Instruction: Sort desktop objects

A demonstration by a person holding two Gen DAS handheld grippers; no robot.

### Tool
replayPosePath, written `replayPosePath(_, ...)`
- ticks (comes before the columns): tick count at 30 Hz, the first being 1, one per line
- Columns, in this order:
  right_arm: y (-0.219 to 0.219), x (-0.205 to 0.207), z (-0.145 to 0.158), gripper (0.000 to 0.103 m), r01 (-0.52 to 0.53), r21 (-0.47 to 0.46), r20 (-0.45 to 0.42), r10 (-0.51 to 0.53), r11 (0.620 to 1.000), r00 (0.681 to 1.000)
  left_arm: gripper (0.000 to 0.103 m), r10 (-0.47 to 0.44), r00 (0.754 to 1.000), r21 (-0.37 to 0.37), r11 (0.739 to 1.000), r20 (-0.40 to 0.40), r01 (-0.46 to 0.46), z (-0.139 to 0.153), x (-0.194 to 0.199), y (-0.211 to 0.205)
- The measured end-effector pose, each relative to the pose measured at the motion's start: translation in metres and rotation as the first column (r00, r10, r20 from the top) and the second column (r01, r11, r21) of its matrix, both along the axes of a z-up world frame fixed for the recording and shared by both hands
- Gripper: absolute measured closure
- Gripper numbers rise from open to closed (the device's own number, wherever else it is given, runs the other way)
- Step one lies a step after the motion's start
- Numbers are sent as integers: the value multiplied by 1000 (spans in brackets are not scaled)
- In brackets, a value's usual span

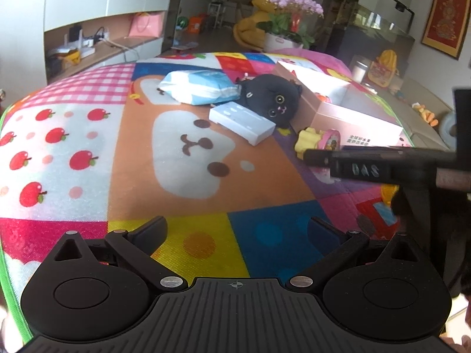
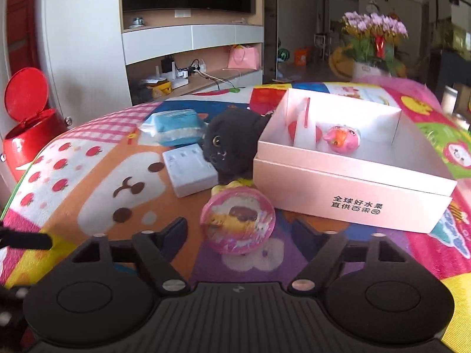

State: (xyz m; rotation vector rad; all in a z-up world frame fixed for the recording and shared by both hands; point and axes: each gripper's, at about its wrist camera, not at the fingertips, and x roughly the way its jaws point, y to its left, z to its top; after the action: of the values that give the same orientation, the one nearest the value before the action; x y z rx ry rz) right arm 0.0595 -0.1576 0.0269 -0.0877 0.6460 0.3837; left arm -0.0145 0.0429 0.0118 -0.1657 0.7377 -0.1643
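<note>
1. Desktop objects lie on a colourful cartoon-print play mat [image 2: 97,176] covering the bench.
2. Right gripper [image 2: 240,229]: jaws spread, the round pink plastic toy disc [image 2: 238,226] standing between them, pads not pressing it.
3. Left gripper [image 1: 237,229]: jaws spread wide over bare mat, holding nothing.
4. One black plush cat [image 2: 228,144] leans against one open pink cardboard box [image 2: 353,188], which holds one pink round toy [image 2: 341,139].
5. One white rectangular box [image 2: 190,169] and one blue tissue pack [image 2: 173,126] lie beside the cat.
6. Behind: shelving, one red bin [image 2: 28,123], potted purple flowers [image 2: 374,29].
</note>
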Motion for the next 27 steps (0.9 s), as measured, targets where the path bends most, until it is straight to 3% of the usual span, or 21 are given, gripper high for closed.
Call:
replayPosePath(3, -2, 0, 9, 48, -20, 8, -14, 20, 1000, 1000, 0, -17, 1000, -8, 1000, 3, 17, -1, -1, -2)
replayPosePath(5, 3, -9, 18, 48, -58, -37, 0, 58, 998, 998, 0, -16, 1000, -24, 1000, -3, 16, -2, 0, 0)
replayPosePath(10, 21, -38, 27, 48, -181, -161, -58, 174, 970, 983, 0, -11, 1000, -18, 1000, -1, 11, -3, -1, 2)
replayPosePath(14, 30, -59, 27, 48, -225, -221, -19, 226, 949, 974, 0, -21, 1000, 8, 1000, 1, 21, -3, -5, 1)
replayPosePath(19, 21, -69, 21, 46, -222, -188, -6, 225, 957, 974, 0, -33, 999, 36, 999, 1, 33, -5, -8, -2)
replayPosePath(23, -7, -78, 31, 18, -165, -112, 44, 171, 980, 984, 0, -34, 999, 75, 997, -2, 34, -7, -8, -8)
replayPosePath(27, -46, -84, 32, 10, -29, -89, 88, 37, 996, 995, 0, -50, 999, 161, 986, -5, 50, -10, -9, -20)
